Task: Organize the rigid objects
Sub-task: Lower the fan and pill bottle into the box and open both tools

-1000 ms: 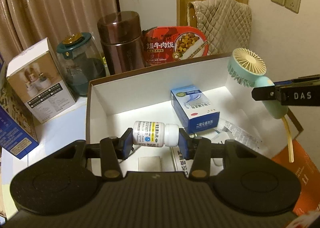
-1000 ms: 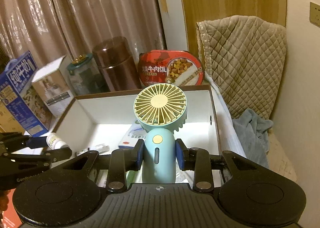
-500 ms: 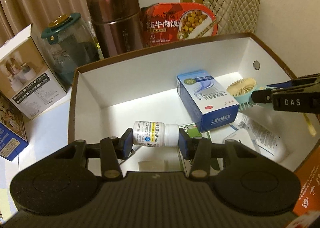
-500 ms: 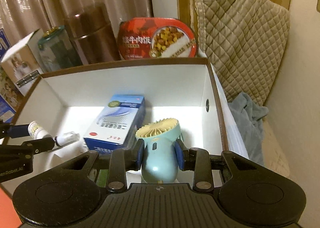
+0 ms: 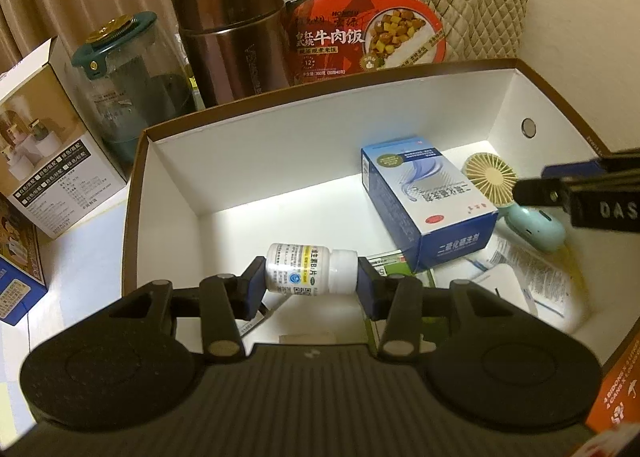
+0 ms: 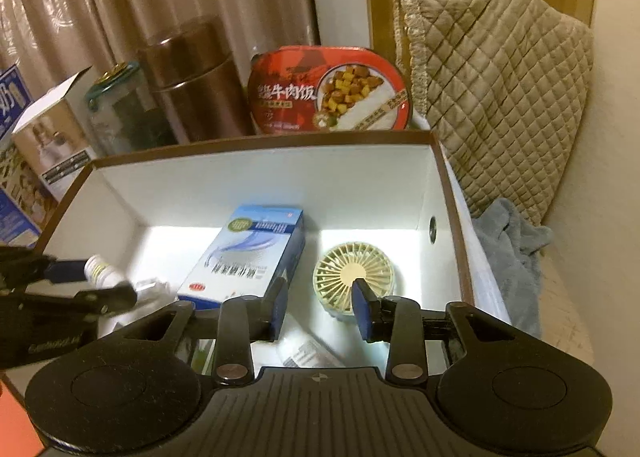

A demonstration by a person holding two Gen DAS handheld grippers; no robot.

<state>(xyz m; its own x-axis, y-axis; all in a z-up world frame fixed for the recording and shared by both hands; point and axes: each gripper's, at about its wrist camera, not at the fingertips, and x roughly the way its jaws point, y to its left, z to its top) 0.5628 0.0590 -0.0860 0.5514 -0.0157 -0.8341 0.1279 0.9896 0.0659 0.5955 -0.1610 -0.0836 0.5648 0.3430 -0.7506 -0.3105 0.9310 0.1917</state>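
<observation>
dim warm light, perhaps motion-blurred edges

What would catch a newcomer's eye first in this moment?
The white pill bottle clamped sideways in the left hand-held gripper, over the open box. Then the mint handheld fan lying at the box's right end, beside the blue carton, as the right hand-held gripper opens above it.

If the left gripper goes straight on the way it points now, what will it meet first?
Probably the white floor of the box. The left gripper, shut on the pill bottle, points down into the box, and nothing shows between the bottle and the floor. Depth is hard to judge.
</observation>
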